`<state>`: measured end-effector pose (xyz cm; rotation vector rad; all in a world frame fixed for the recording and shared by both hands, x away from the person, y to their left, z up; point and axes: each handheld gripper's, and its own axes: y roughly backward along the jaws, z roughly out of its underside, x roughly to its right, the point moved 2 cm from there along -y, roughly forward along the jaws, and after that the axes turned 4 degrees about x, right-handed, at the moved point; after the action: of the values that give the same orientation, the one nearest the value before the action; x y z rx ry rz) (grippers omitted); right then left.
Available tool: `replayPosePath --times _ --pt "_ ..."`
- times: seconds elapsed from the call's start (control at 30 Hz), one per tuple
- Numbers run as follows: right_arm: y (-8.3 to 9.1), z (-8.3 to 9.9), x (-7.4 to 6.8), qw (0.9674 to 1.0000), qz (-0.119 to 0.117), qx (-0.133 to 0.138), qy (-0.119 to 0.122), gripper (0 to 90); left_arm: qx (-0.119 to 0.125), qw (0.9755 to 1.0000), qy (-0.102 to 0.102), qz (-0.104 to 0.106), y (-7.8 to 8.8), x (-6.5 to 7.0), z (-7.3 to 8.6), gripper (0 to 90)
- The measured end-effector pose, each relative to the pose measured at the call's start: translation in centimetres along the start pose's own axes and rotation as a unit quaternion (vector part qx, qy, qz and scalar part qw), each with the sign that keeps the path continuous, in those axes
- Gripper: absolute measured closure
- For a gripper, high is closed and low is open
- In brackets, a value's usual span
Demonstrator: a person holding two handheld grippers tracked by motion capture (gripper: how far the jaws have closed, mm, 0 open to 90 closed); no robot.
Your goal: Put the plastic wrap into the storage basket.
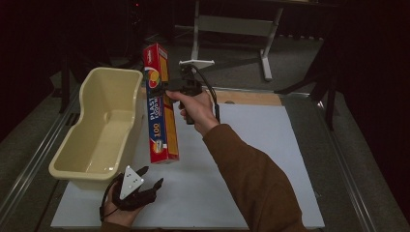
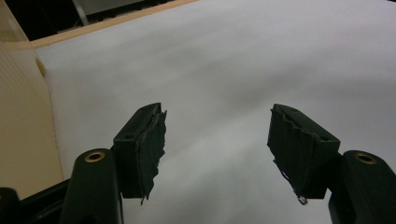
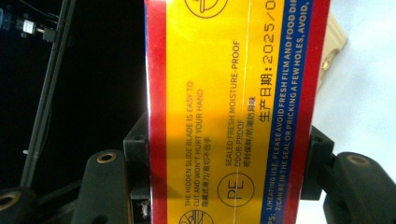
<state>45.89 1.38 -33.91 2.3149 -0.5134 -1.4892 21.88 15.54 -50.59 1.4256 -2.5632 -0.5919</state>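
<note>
Your right gripper (image 1: pixel 170 92) clamps the long plastic-wrap box (image 1: pixel 160 104) mid-length, held upright in the air beside the cream tub (image 1: pixel 99 130) — it could pivot or slip. Your left gripper (image 1: pixel 145 186) rests open — empty — near the tub's front corner.

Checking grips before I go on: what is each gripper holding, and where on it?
The right gripper clamps the plastic wrap box across its width, above mid-length, box lifted beside the cream tub. The left gripper is open, holding nothing.

Brown sleeve (image 1: pixel 251 174); black hand-held gripper (image 1: pixel 138 191), grey plate.
</note>
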Motion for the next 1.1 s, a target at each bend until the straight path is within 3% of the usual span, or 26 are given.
replayPosePath --times 0.2,0.4,0.57,0.97,1.1 --pt "-0.8 -0.7 -0.2 0.9998 0.002 0.016 -0.008 39.2 0.001 1.0000 0.002 -0.002 0.1 0.0 0.0 36.1" --pt "-2.0 -1.0 -0.1 0.9984 -0.025 0.024 -0.044 39.2 0.003 1.0000 0.001 0.003 0.2 0.0 0.0 36.1" --pt "-2.8 -1.2 -0.4 0.9989 -0.008 0.027 -0.036 39.2 0.004 1.0000 0.001 0.003 0.2 0.1 0.0 36.1" --pt "-5.1 -0.8 -1.1 0.9966 -0.034 0.038 -0.064 39.2 0.007 1.0000 0.004 0.001 0.5 0.1 0.1 36.2" --pt "-6.1 -0.6 -1.4 0.9968 -0.032 0.032 -0.066 39.1 0.006 1.0000 0.001 0.002 0.5 0.1 0.1 36.1"
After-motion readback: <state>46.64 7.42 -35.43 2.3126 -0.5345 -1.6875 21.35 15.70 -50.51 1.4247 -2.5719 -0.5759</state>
